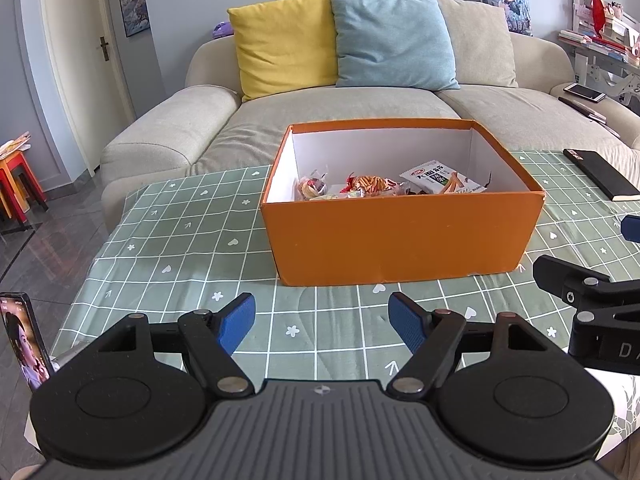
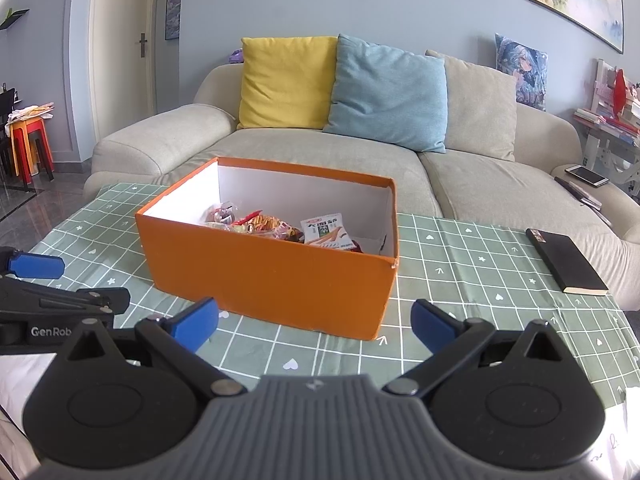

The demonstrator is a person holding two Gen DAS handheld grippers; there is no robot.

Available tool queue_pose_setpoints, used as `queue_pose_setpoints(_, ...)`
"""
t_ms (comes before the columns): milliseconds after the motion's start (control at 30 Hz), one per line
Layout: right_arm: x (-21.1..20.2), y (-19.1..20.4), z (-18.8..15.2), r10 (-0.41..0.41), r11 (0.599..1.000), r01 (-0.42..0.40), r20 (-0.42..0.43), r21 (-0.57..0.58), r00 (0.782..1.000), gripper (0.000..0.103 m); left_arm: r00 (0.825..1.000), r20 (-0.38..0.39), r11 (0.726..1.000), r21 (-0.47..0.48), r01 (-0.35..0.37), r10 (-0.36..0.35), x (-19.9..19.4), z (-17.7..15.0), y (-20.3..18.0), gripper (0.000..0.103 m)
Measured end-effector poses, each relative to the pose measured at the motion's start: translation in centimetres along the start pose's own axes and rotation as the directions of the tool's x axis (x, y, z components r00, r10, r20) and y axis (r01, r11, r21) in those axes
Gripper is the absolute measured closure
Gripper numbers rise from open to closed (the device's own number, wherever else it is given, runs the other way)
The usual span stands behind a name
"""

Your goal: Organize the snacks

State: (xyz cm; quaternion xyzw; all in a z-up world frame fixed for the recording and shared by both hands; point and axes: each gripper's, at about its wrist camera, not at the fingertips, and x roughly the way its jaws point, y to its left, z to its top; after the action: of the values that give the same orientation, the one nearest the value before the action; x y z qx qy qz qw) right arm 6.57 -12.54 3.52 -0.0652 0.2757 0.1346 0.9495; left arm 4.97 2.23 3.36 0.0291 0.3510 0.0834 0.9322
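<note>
An orange cardboard box (image 1: 400, 236) (image 2: 272, 276) with a white inside stands open on the green checked tablecloth (image 1: 180, 240) (image 2: 460, 264). Several snack packets lie in it, among them a white packet (image 1: 440, 178) (image 2: 326, 230) and red-orange ones (image 1: 366, 184) (image 2: 260, 222). My left gripper (image 1: 322, 322) hangs open in front of the box with nothing between its blue pads. My right gripper (image 2: 316, 326) is open too, just short of the box's near corner, holding nothing. Each gripper shows at the edge of the other's view.
A black notebook (image 1: 600, 174) (image 2: 566, 260) lies on the table to the right of the box. A phone (image 1: 26, 344) stands propped at the table's left front. Behind the table is a beige sofa (image 1: 320, 120) with yellow, blue and beige cushions, and a phone on its right arm.
</note>
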Motion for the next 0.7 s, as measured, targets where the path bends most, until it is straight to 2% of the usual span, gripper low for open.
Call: queue_pose_setpoints(700, 0.05, -0.13, -0.10, 0.004, 1.000, -0.004, 0.000, -0.003, 1.000, 0.004, 1.000, -0.003, 1.000, 0.000, -0.008, 0.008, 0.00, -0.01, -0.02, 0.014)
